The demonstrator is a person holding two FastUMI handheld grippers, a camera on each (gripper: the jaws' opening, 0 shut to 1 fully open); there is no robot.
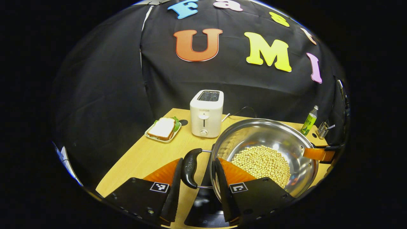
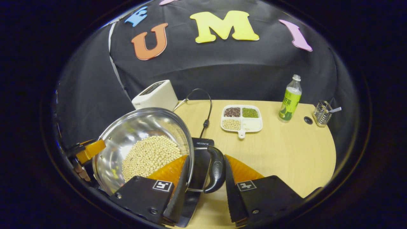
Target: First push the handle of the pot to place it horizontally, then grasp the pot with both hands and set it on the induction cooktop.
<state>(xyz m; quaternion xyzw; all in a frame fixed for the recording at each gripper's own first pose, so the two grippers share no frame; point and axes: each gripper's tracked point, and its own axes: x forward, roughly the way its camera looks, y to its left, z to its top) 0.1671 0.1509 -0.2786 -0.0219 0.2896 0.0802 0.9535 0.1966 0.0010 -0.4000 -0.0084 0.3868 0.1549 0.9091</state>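
Left gripper view: the pot [image 1: 267, 156], a steel pan with pale beans [image 1: 262, 163] heaped in its bowl, sits over the induction cooktop [image 1: 203, 210] at the near edge of the bench [image 1: 143, 156]. Its near black handle [image 1: 190, 168] stands between the fingers of the left gripper [image 1: 198, 178]. The fingers are spread to either side of the handle, one by the pot's wall, and I cannot tell whether either touches it.

In the right gripper view the pot's other black handle [image 2: 216, 170] lies between the fingers of the right gripper [image 2: 205, 187], which are likewise spread around it, contact unclear. The left gripper shows at the pot's far rim, with part of a hand [image 2: 81, 173] below it.

A white toaster [image 1: 206, 113] stands beyond the pot toward the bench's back edge, its cord [image 2: 203, 108] trailing over the bench top. A small tray with a sandwich [image 1: 163, 128] lies just left of the toaster. A divided dish of grains [image 2: 241, 119] sits mid-bench. A green bottle [image 2: 290, 98] and a wire holder [image 2: 322, 113] stand near the back right corner.
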